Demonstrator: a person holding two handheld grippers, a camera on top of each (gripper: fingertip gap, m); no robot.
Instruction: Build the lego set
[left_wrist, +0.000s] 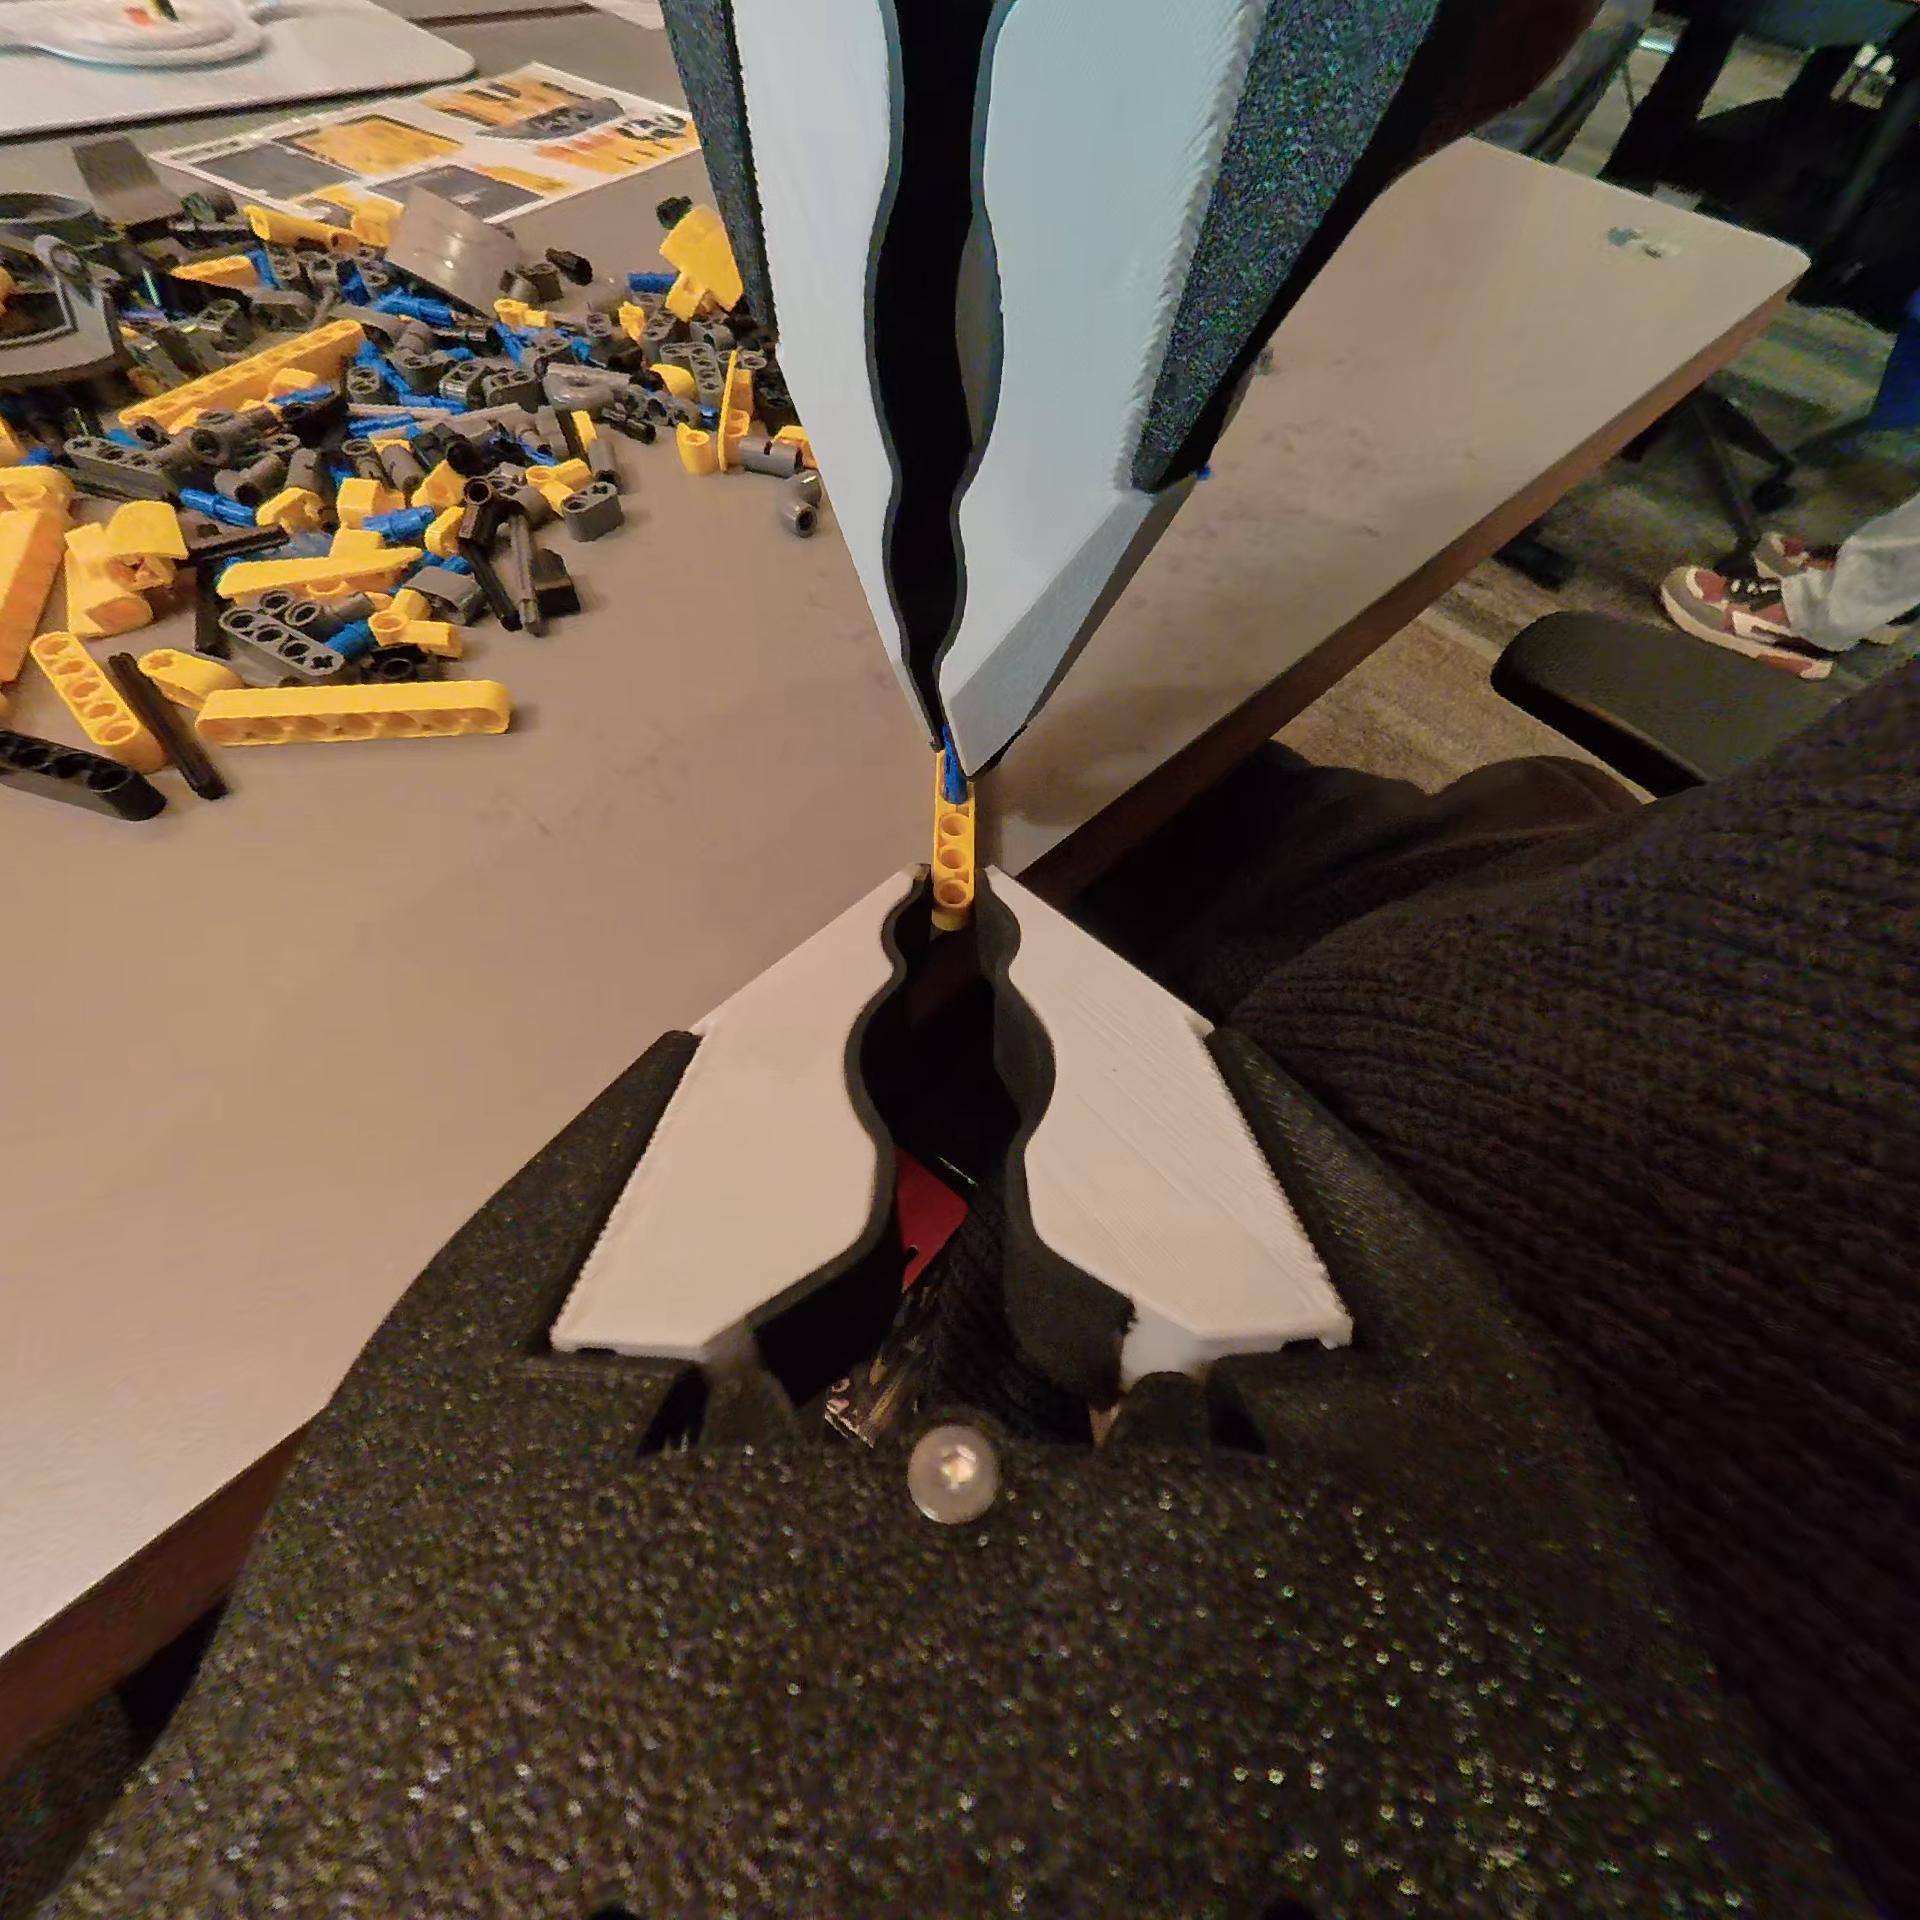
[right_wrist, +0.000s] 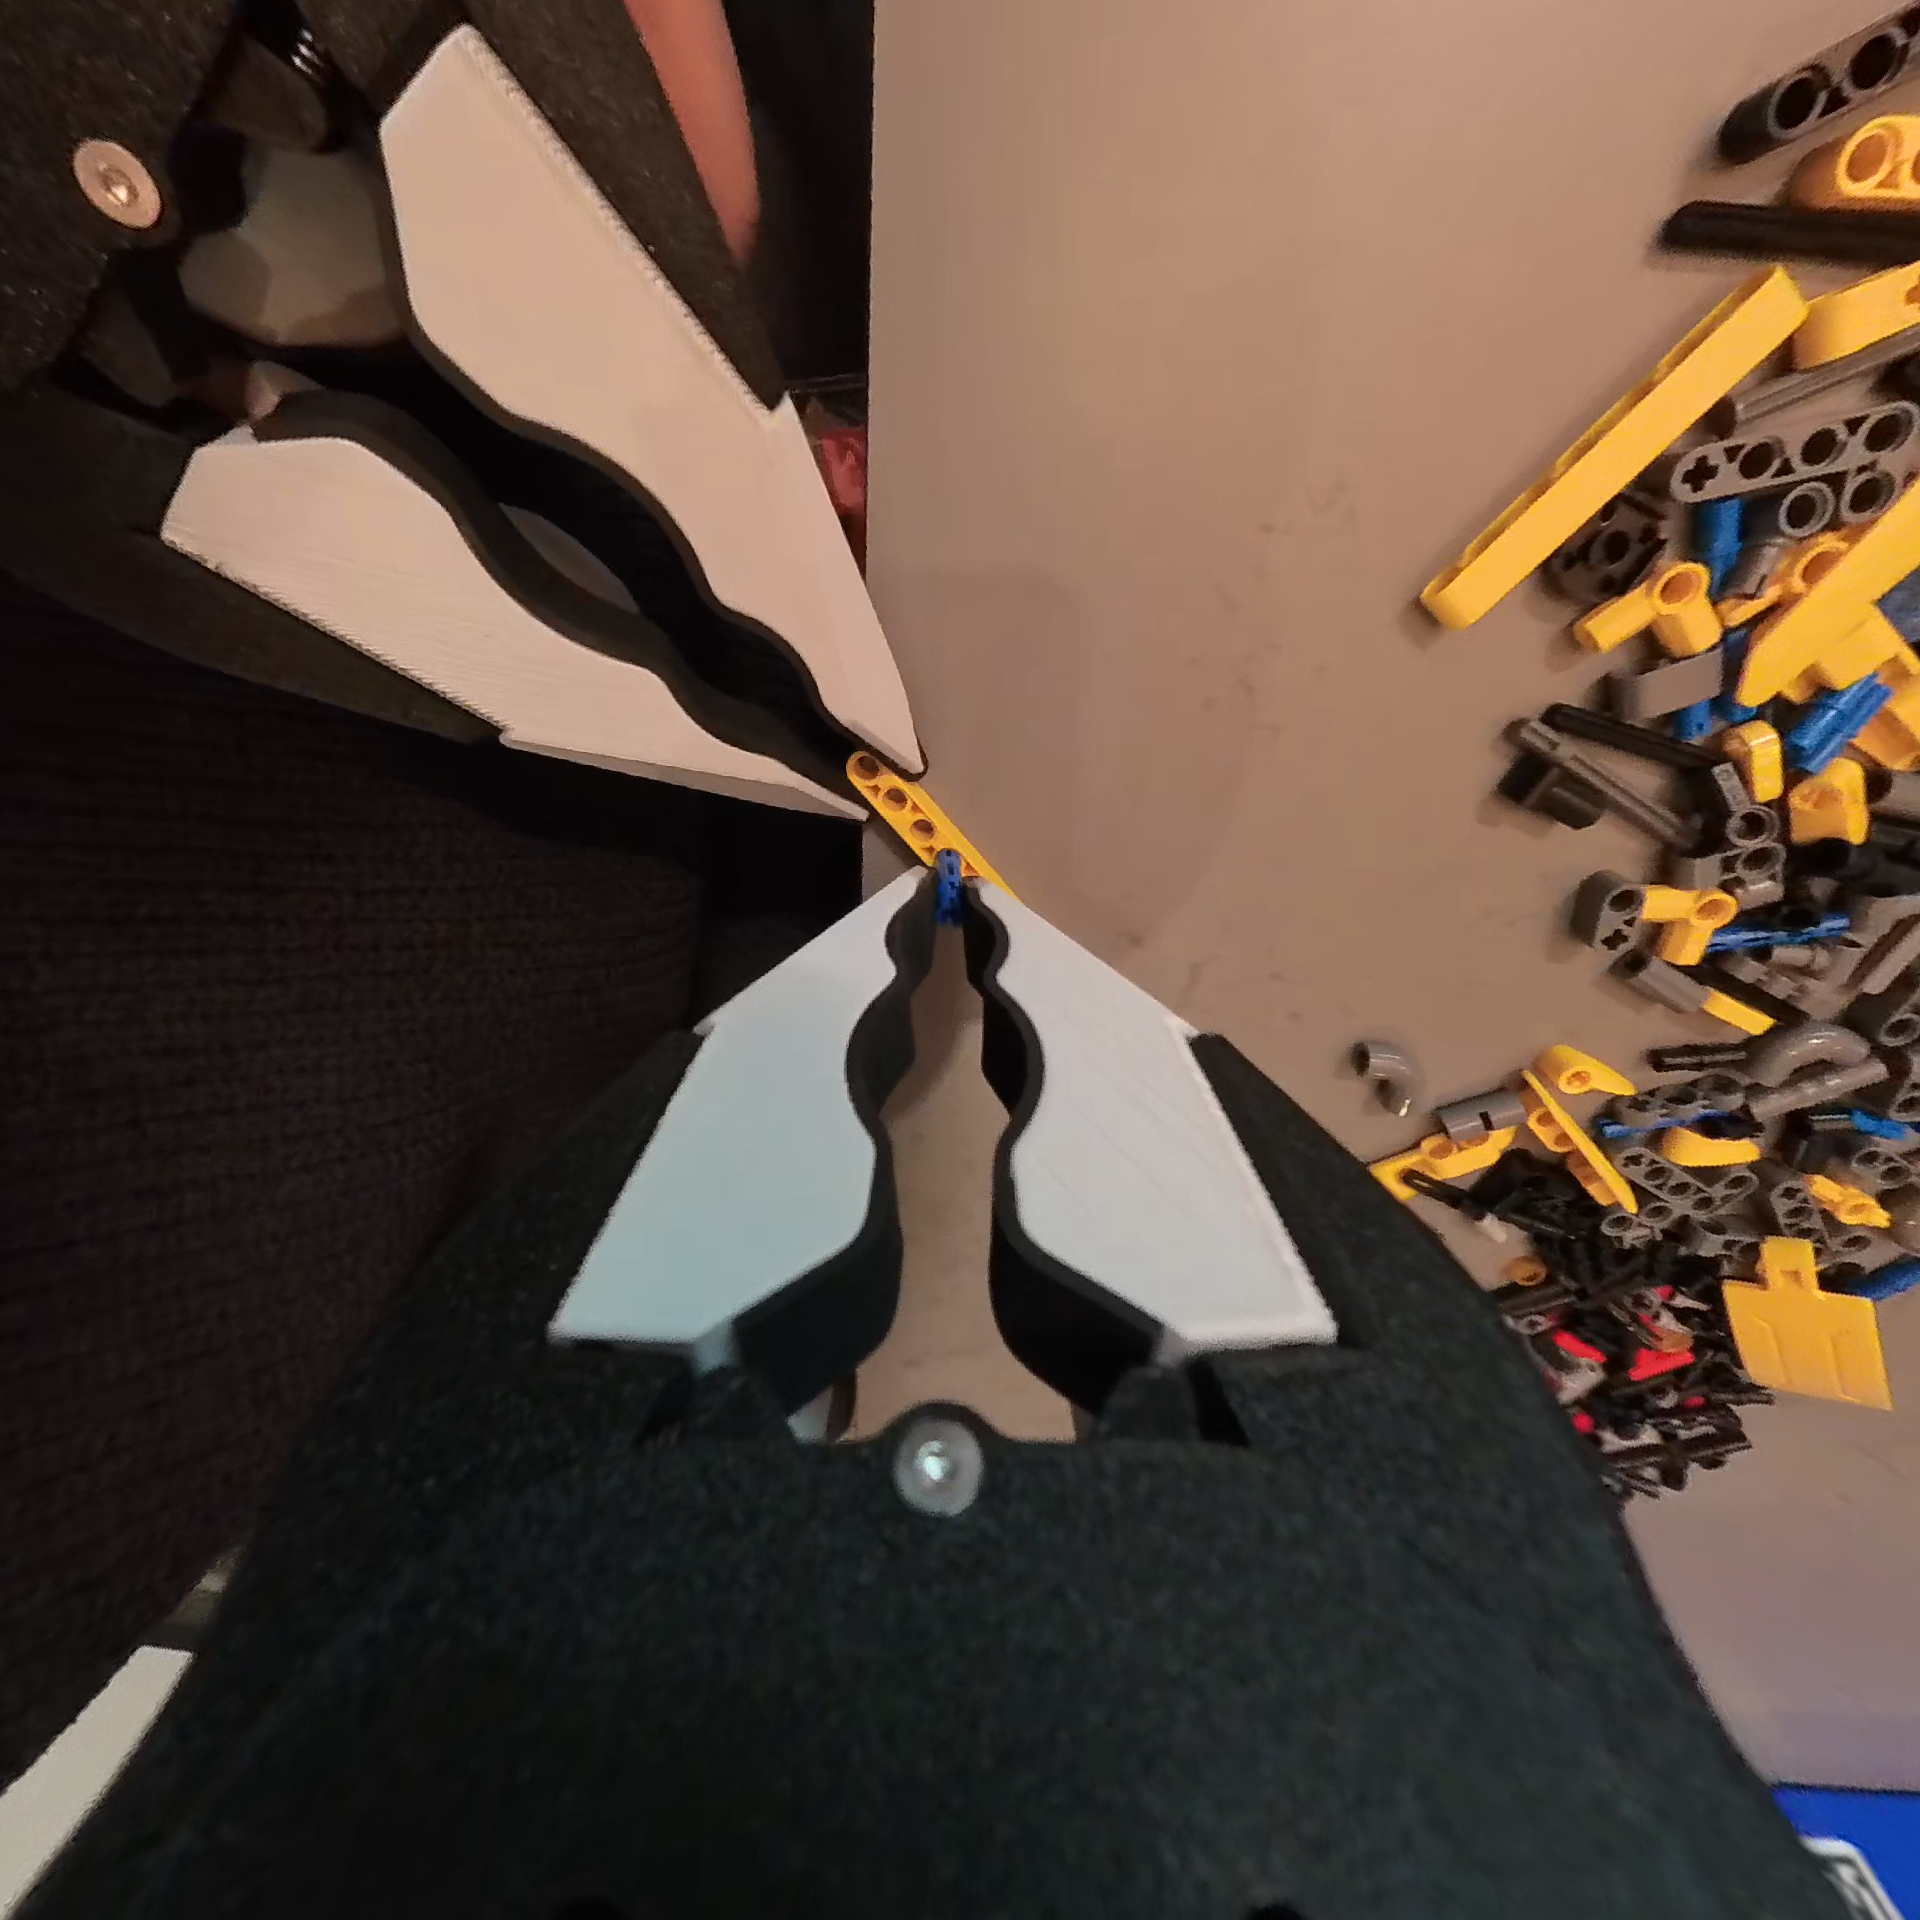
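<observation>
My left gripper (left_wrist: 951, 883) is shut on the lower end of a small yellow beam with holes (left_wrist: 954, 847) and holds it above the table's edge. My right gripper (left_wrist: 951, 750) comes down from above, shut on a small blue pin (left_wrist: 948, 767) that meets the beam's upper end. In the right wrist view, my right gripper (right_wrist: 948, 891) pinches the blue pin (right_wrist: 948, 883) against the yellow beam (right_wrist: 909, 812). My left gripper (right_wrist: 881, 774) holds the beam's far end from the upper left.
A heap of yellow, grey, blue and black building pieces (left_wrist: 343, 468) lies on the grey table (left_wrist: 520, 1039), also seen in the right wrist view (right_wrist: 1745, 831). Printed sheets (left_wrist: 447, 140) lie behind it. A person's dark knit sleeve (left_wrist: 1558, 1143), a chair armrest (left_wrist: 1642, 696) and shoes (left_wrist: 1745, 603) lie right. My two grippers' fingertips are within a few centimetres of each other.
</observation>
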